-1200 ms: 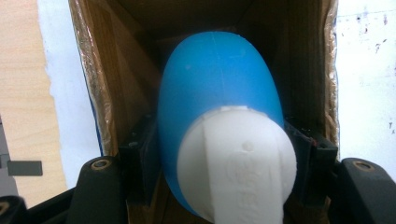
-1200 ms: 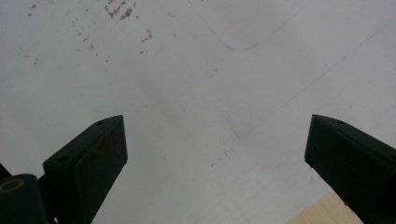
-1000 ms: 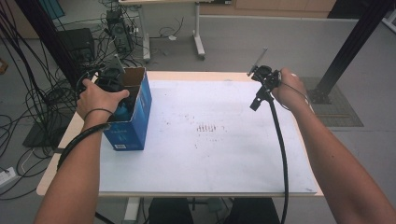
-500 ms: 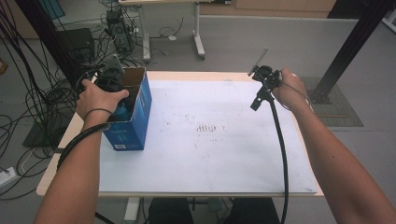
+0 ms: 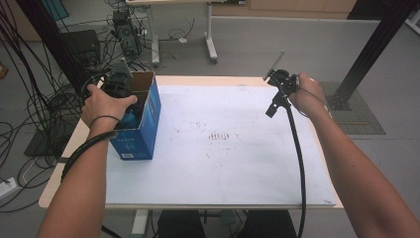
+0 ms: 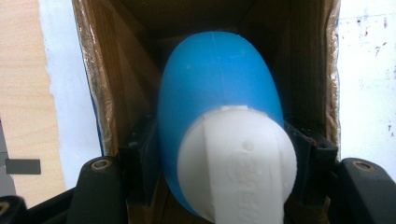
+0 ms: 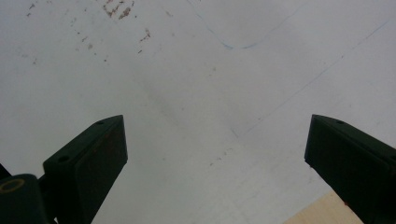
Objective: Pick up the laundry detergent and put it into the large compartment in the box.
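Nothing has shifted over the last second: the left gripper point(image 5: 118, 84) stays clamped on the blue plastic bottle with a white cap point(image 6: 219, 135), held between its jaws inside the open blue cardboard box point(image 5: 141, 126). The right gripper point(image 7: 215, 154) still hangs spread and empty over the white table sheet point(image 7: 187, 93), so the lift-out looks not yet begun.

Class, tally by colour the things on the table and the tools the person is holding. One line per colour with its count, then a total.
Blue: 2, the blue box and the blue bottle gripped inside it.
Black: 2, the left gripper and the right gripper.
White: 1, the white sheet covering the table.
Total: 5
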A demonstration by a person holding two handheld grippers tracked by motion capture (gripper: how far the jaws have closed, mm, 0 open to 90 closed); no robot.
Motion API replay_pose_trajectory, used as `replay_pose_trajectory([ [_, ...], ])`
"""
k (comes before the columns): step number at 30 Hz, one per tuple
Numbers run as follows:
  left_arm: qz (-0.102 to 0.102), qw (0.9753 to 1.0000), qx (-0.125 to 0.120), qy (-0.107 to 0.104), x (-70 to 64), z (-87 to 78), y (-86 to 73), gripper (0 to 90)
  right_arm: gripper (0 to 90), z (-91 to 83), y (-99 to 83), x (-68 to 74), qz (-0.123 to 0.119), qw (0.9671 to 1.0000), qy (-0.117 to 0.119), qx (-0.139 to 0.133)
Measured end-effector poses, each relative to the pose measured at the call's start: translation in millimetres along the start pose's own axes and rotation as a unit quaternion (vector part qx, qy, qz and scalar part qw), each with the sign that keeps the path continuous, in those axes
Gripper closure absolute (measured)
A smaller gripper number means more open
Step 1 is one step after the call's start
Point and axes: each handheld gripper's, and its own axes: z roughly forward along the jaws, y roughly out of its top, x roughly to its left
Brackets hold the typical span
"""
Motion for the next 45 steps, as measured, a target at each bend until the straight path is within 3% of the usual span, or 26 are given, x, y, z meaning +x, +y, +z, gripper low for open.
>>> replay_pose_trajectory([
  [35, -0.006, 1.0000, -0.004, 0.001, 0.4, 0.1, -1.3, 37.4, 5.6, -0.8, -0.9, -0.1, -0.001, 1.0000, 0.001, -0.001],
  [45, 0.001, 1.0000, 0.000, 0.005, -0.7, 1.7, -0.6, 34.5, 5.6, 0.3, 0.3, 0.0, 0.000, 1.0000, 0.000, 0.001],
])
